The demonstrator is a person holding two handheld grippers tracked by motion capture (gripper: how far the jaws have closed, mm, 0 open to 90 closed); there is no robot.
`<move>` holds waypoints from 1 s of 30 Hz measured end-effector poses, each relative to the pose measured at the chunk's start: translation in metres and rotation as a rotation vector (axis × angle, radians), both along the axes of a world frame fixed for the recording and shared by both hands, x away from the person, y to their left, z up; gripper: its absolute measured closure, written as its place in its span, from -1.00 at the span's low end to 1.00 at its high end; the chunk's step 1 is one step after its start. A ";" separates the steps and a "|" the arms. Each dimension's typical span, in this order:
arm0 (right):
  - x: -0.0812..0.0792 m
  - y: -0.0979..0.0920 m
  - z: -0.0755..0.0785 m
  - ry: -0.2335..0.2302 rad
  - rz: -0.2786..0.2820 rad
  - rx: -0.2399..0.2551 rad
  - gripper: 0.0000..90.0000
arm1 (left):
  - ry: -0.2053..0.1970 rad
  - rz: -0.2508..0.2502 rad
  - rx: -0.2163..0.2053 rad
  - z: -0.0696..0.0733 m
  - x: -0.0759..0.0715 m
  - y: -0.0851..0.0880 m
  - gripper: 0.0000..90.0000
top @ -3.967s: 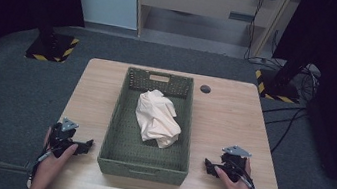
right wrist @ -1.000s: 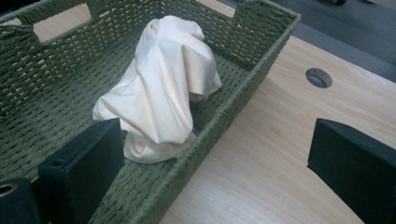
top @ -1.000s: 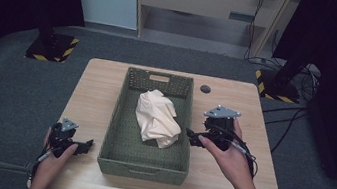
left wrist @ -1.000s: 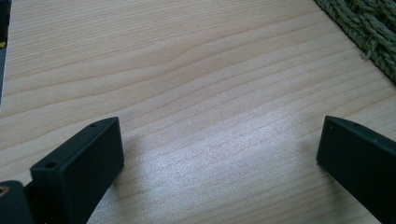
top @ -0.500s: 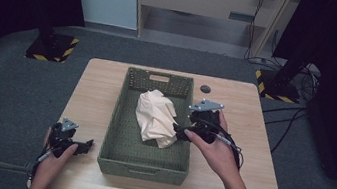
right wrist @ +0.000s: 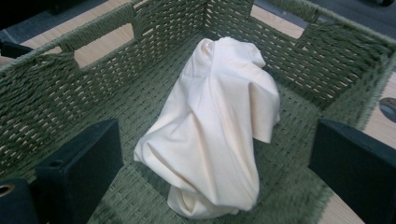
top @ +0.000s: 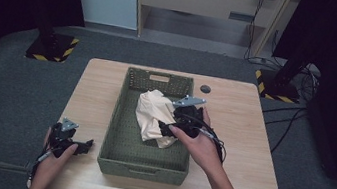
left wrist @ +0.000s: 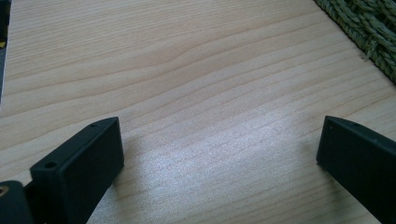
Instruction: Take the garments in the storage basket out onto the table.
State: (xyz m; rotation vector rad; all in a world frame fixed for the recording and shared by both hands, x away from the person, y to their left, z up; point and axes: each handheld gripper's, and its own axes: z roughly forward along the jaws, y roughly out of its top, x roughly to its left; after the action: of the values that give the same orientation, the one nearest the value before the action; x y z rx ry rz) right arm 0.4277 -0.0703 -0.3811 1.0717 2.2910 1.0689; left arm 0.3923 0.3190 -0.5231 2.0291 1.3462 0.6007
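Observation:
A crumpled cream cloth [top: 152, 115] [right wrist: 219, 130] lies inside a green woven basket [top: 122, 152] [right wrist: 88, 88] in the middle of the wooden table. My right gripper [top: 167, 129] hangs over the basket's right side, right beside the cloth, its jaws wide open with the cloth lying between and ahead of them in the right gripper view [right wrist: 215, 186]. My left gripper [top: 84, 145] rests on the table near the basket's front left corner, open, with bare wood between its jaws [left wrist: 219, 158].
A small dark round disc [top: 205, 88] sits on the table behind the basket's right corner. The basket's edge [left wrist: 369, 32] lies ahead to the right in the left gripper view. Bare table [top: 246, 136] stretches to the right of the basket.
My right gripper has moved from the table's front right, up and leftward over the basket rim to the cloth. The left gripper has stayed still.

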 end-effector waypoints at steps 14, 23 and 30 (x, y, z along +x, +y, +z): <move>0.022 0.023 -0.013 0.039 -0.006 0.007 -0.93 | 0.000 -0.001 -0.001 0.000 0.000 0.000 -1.00; 0.037 0.032 -0.026 0.068 -0.030 -0.001 -0.93 | 0.000 -0.001 -0.001 0.000 0.000 0.000 -1.00; 0.046 0.036 -0.032 0.083 -0.047 -0.014 -0.92 | 0.000 -0.002 -0.001 0.000 0.000 0.000 -1.00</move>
State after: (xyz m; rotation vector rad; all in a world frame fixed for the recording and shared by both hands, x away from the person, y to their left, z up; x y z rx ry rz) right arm 0.4736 -0.0348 -0.4132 1.1794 2.3214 1.0059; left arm 0.3923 0.3192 -0.5231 2.0295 1.3444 0.5986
